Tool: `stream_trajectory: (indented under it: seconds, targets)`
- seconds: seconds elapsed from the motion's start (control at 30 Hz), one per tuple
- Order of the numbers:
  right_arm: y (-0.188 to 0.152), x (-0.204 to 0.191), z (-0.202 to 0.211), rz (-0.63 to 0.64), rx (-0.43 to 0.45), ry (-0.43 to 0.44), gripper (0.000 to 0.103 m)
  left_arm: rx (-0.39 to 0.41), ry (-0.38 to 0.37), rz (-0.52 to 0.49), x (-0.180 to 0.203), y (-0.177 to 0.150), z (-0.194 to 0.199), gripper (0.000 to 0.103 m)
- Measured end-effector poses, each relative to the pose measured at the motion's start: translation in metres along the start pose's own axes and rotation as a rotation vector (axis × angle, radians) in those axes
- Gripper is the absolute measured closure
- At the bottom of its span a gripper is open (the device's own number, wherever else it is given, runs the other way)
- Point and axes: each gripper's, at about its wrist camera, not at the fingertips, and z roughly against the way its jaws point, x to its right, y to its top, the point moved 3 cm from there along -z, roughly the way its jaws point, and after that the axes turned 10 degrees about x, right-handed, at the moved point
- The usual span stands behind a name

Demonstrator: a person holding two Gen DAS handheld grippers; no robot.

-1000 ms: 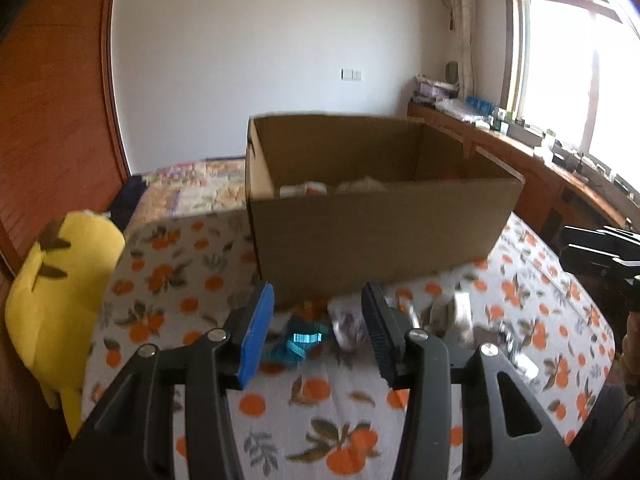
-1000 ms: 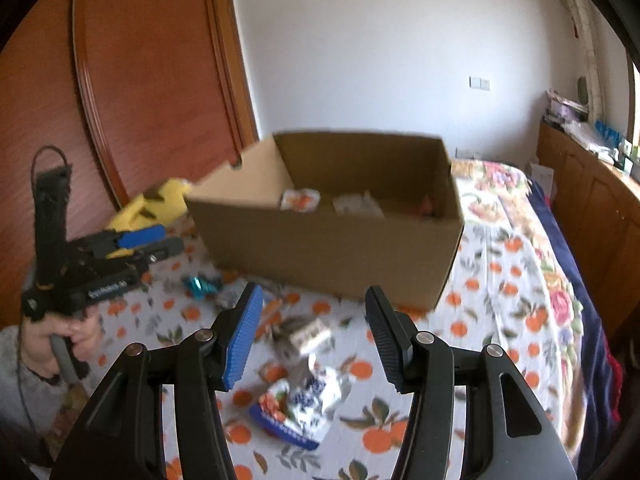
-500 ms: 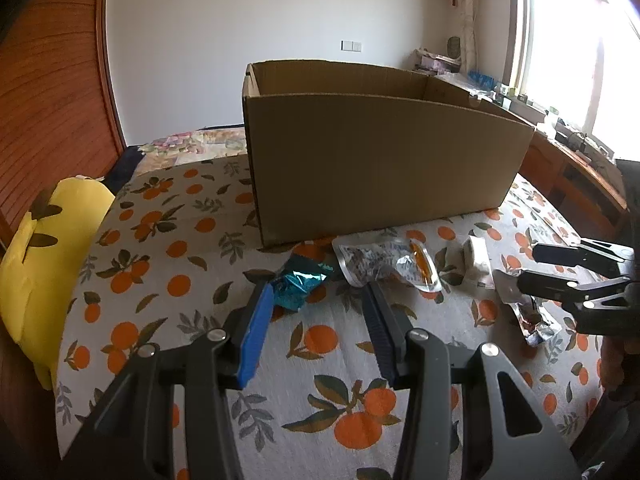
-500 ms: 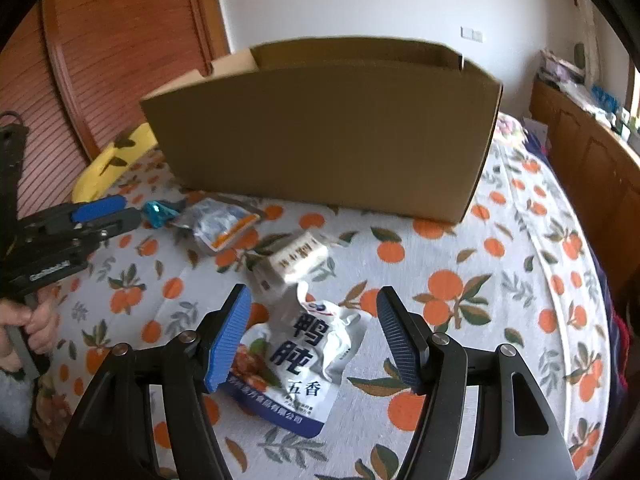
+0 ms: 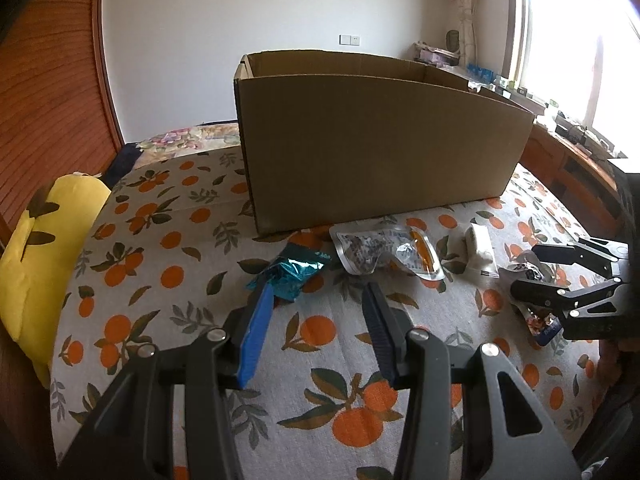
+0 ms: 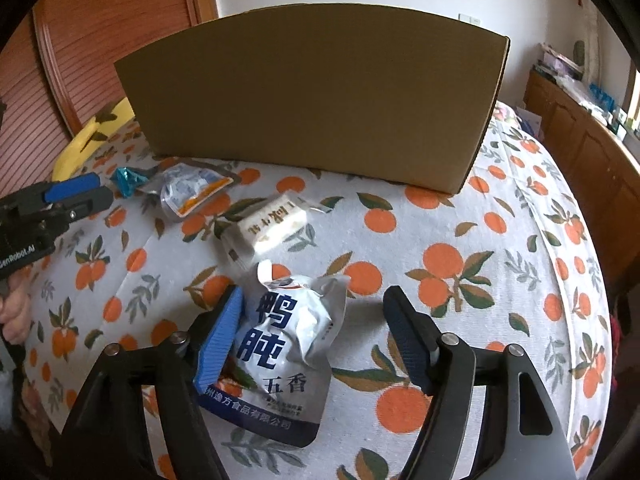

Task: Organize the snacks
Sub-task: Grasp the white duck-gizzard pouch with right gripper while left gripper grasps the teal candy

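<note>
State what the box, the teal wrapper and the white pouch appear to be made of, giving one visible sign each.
Box: matte brown cardboard, seemingly corrugated; thin cut rim.
Teal wrapper: probably metallised foil; shiny, sharply crinkled.
White pouch: likely glossy plastic film; printed, softly creased.

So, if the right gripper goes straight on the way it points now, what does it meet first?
Most likely the white and blue snack pouch. It lies on the bedcover between the opening jaws of the right gripper, not yet pinched. How much gap remains above it is unclear.
</note>
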Motion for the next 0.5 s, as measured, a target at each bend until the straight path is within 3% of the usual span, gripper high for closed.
stream_trajectory:
  seconds: [0.3, 0.5]
  targets:
    - [-0.003, 0.0, 0.001, 0.008, 0.012, 0.003, 0.027, -0.006, 0.022, -0.037, -0.004, 0.01, -0.01, 0.056]
    - [-0.003, -0.001, 0.001, 0.01, 0.019, 0.007, 0.036, -0.046, 0.03, -0.059, -0.009, 0.011, -0.026, 0.056]
